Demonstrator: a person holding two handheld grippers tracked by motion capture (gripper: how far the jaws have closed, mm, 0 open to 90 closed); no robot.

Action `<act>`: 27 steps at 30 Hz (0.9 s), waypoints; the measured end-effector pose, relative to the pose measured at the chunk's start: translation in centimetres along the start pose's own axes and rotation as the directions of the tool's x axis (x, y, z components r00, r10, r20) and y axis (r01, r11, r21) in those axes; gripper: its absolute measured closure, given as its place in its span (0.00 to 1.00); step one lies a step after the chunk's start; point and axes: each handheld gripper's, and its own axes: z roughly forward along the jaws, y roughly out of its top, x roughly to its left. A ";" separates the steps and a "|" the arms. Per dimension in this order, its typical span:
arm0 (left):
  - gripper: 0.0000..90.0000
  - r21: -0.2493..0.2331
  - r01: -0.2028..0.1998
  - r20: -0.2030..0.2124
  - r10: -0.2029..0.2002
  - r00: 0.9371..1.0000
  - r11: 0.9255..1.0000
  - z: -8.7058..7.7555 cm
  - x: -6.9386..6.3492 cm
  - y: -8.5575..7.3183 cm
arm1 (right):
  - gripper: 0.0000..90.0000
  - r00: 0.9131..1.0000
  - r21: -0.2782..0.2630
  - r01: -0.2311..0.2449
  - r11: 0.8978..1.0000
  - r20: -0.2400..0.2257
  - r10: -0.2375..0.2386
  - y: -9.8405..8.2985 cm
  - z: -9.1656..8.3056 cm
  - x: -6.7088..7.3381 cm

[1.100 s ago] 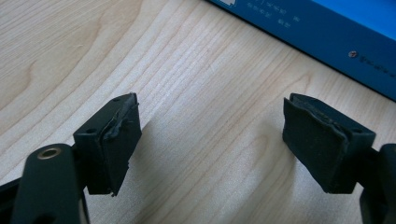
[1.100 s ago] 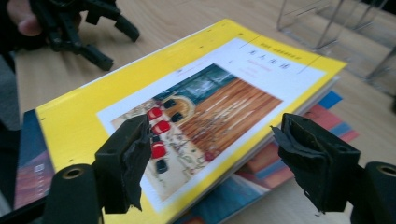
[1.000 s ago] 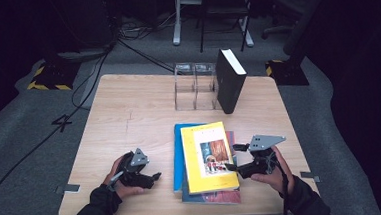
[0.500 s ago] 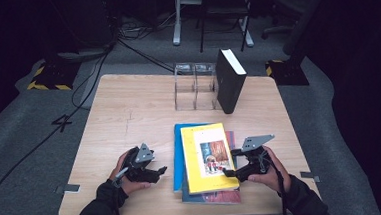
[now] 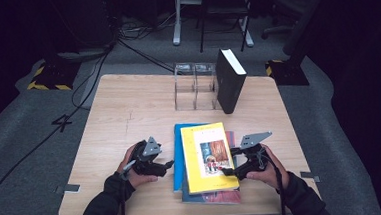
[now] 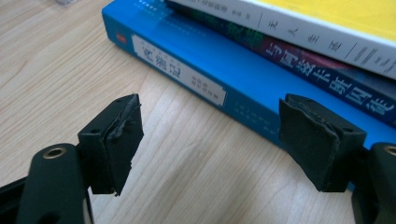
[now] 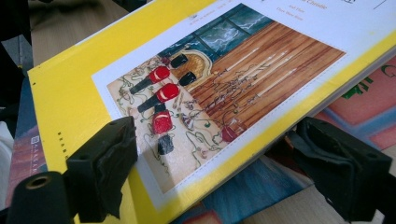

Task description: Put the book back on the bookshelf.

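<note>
Yellow book (image 5: 207,156) between the right gripper's (image 5: 228,171) parted jaws; left gripper (image 5: 169,165) gaping, empty, beside the blue book (image 6: 196,60).

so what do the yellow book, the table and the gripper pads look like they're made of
Yellow book: paper or card cover, smooth with a slight sheen, printed picture on it. Table: light wood or wood-look laminate, matt, with visible grain lines. Left gripper's pads: probably black rubber or foam, dull, with ragged, torn edges.
</note>
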 end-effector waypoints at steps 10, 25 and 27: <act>0.25 -0.001 -0.013 0.010 0.013 1.000 1.000 0.9 -0.2 0.9 | 0.16 1.000 -0.005 0.012 1.000 0.011 -0.011 0.2 0.3 0.1; 0.22 0.011 0.011 0.009 -0.011 1.000 1.000 2.7 0.9 1.9 | 0.14 1.000 0.005 0.008 1.000 -0.001 -0.008 0.8 0.7 -0.7; 0.19 0.011 0.026 0.025 -0.026 0.999 1.000 2.8 1.2 1.9 | 0.13 1.000 0.007 0.008 1.000 -0.008 -0.008 0.9 0.8 -0.9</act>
